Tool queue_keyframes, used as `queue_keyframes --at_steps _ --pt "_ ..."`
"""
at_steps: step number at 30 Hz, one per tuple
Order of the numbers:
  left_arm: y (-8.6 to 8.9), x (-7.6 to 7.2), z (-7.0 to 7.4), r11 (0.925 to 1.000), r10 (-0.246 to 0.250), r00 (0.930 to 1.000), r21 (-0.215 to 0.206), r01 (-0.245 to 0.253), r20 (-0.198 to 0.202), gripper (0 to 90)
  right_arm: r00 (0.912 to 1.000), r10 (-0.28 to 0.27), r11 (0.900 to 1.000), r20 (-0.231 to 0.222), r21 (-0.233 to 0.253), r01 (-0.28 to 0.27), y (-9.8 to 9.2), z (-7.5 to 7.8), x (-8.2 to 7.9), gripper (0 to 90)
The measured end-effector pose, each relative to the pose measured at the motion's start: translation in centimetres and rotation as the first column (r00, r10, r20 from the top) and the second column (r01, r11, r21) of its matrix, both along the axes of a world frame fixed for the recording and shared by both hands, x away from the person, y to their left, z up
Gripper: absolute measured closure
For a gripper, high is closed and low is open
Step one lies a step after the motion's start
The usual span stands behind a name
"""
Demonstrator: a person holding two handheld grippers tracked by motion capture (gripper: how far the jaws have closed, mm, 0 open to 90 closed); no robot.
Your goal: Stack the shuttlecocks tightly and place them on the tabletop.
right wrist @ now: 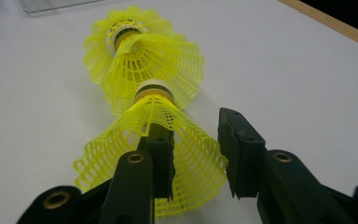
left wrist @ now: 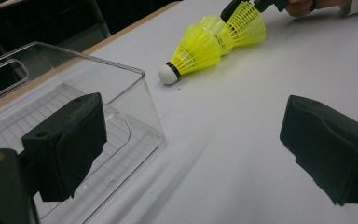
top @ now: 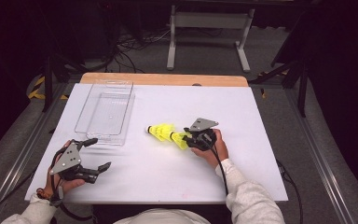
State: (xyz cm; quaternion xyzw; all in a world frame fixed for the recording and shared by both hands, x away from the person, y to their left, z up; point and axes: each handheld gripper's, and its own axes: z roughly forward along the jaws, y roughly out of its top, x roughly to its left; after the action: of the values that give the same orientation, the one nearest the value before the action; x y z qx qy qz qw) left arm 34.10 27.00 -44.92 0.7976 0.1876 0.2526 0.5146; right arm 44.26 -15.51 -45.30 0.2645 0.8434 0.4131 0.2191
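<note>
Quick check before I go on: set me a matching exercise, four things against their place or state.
Things:
1. left tool
2. right tool
3. shuttlecocks
4. clear bin

Places or states:
a. lying on their sides, nested in a row, mid-table
b. open, nothing between its jaws, near the table's front left
c. at the table's far left, nothing inside
d. one jaw inside the nearest yellow skirt, the other outside it

Pairs: 1-b, 2-d, 3-a, 4-c

The nested shuttlecocks (top: 168, 134) lie on the table (top: 242, 107), right of the clear bin (top: 106, 112).
</note>
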Motion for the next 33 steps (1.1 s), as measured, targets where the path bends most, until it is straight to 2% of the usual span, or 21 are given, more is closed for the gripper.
queue_keyframes --at_steps 8,17,21,26,33 --pt "0.0 0.0 0.0 1.0000 0.000 1.0000 0.001 0.000 0.000 8.1 0.9996 -0.029 0.999 0.009 -0.021 0.029 -0.4 0.3 0.0 50.3" --pt "0.1 -0.1 0.0 1.0000 0.004 1.0000 -0.004 -0.004 0.000 8.1 0.9993 -0.039 0.999 0.000 -0.035 0.039 -1.5 0.9 -0.6 45.1" --pt "0.1 -0.1 0.1 1.0000 0.005 1.0000 -0.003 -0.005 0.005 8.1 0.9988 -0.047 0.998 0.010 -0.029 0.048 -2.4 1.4 -1.3 45.5" --pt "0.1 -0.1 0.1 1.0000 0.006 1.0000 -0.002 -0.006 0.006 8.1 0.9995 -0.032 0.999 0.004 -0.008 0.032 -3.3 2.1 -2.8 52.5" --pt "0.1 -0.2 0.1 1.0000 0.008 0.9999 -0.003 -0.008 0.007 8.0 1.0000 -0.001 0.999 -0.009 -0.032 0.001 -3.5 1.8 -5.0 62.6"
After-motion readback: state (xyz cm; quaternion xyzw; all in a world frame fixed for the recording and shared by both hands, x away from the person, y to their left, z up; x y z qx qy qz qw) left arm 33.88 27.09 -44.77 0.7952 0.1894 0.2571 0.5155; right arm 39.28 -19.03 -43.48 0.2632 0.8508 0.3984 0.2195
